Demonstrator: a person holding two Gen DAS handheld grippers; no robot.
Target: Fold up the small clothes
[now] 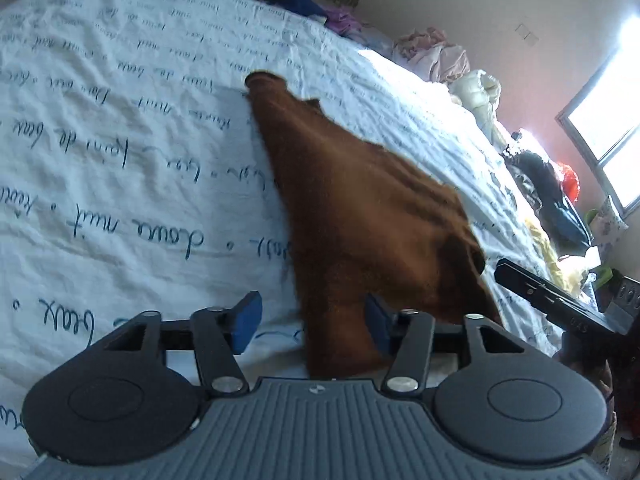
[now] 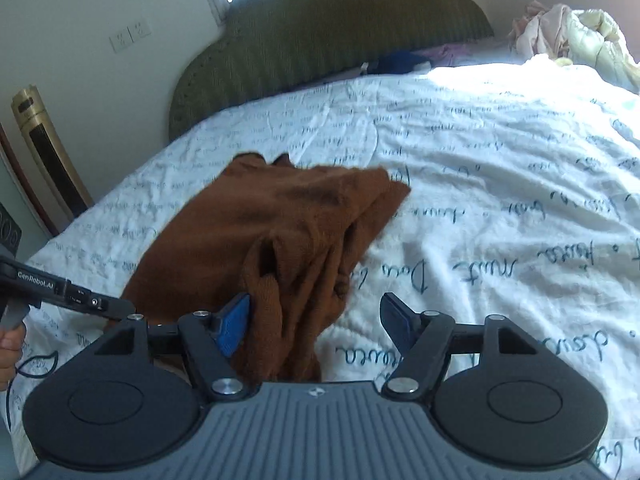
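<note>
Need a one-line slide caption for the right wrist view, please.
Right gripper open over a rumpled brown garment on the script-printed white bedsheet, green headboard behind.

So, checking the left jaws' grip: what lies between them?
In the left wrist view, the left gripper stands open; the brown garment fills the right half of the gap, bare white printed bedsheet the left. No pad pinches it.

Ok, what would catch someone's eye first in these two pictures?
The brown garment lies rumpled in the middle of the white bedspread with blue handwriting print. Both the left gripper and the right gripper stand open at its near edge. Behind it rises a green headboard.
</note>
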